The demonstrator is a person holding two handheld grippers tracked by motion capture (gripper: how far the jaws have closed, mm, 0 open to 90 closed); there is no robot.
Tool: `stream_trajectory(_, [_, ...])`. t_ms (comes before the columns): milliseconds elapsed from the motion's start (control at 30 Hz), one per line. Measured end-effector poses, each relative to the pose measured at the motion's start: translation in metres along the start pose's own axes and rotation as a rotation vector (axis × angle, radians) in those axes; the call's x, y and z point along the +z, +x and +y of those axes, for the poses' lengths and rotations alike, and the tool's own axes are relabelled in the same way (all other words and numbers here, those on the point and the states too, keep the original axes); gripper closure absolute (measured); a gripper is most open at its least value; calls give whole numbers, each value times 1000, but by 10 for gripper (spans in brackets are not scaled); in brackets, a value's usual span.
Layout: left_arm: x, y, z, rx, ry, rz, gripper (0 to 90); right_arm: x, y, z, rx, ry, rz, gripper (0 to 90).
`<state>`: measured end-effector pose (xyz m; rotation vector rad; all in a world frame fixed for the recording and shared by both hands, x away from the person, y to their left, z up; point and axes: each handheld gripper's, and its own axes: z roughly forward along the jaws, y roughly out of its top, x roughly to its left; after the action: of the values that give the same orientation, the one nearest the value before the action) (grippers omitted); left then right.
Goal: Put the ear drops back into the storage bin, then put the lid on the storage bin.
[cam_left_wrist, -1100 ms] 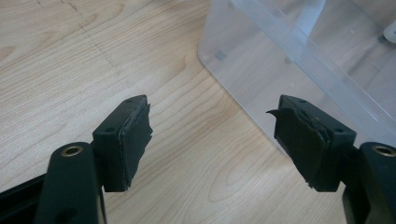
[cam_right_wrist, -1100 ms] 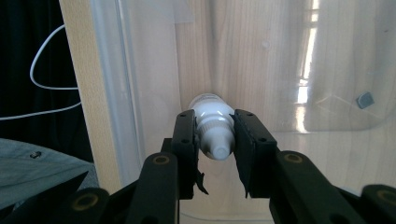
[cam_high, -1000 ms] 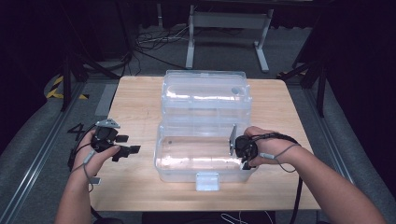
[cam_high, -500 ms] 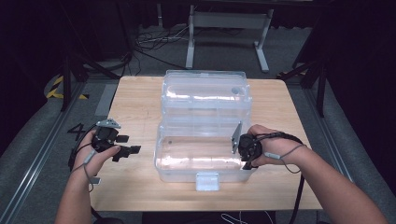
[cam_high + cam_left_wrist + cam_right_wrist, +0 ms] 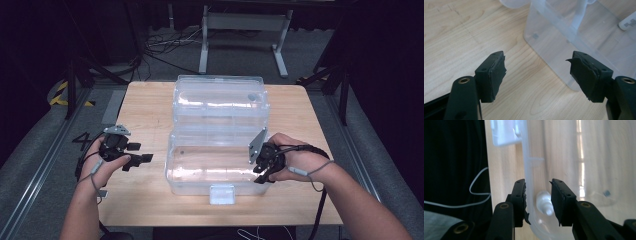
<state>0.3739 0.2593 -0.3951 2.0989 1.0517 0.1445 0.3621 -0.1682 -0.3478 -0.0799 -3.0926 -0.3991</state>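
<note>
On a wooden table (image 5: pixel 145 115) sits a clear plastic box (image 5: pixel 215 165) with its lid (image 5: pixel 220 100) swung open behind it and a white latch (image 5: pixel 222 194) on the near edge. At the box's right end, the right gripper (image 5: pixel 260 167) has its jaws partly closed, straddling the box's rim (image 5: pixel 530 195), one jaw outside and one inside by a small white nub (image 5: pixel 544 203); whether they pinch is unclear. Left of the box, the left gripper (image 5: pixel 137 159) hovers over bare wood, jaws wide and holding nothing.
</note>
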Motion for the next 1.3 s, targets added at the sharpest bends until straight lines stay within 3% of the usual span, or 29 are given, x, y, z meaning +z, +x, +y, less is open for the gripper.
stream_trajectory(200, [-6,-6,7,33,-61,-9,284,26,4,2,-4,-25,2,686])
stream_trajectory(367, [-8,-11,13,62,-72,-11,319,44,6,-3,-4,-44,2,746])
stream_trajectory(567, [-8,-17,28,89,-73,-15,347,51,6,-7,-7,-18,8,819])
stream_trajectory(833, [-4,-27,52,137,-61,-29,344,52,9,-7,-35,-19,-23,837])
stream_trajectory(867, [-3,-30,61,161,-57,-32,340,52,9,-7,-30,-23,-18,837])
stream_trajectory(1167, [2,-44,99,237,-48,-45,325,52,8,-9,-22,-40,-15,835])
stream_trajectory(1300, [9,-50,112,243,-52,-66,320,52,8,-11,-21,-47,-14,835])
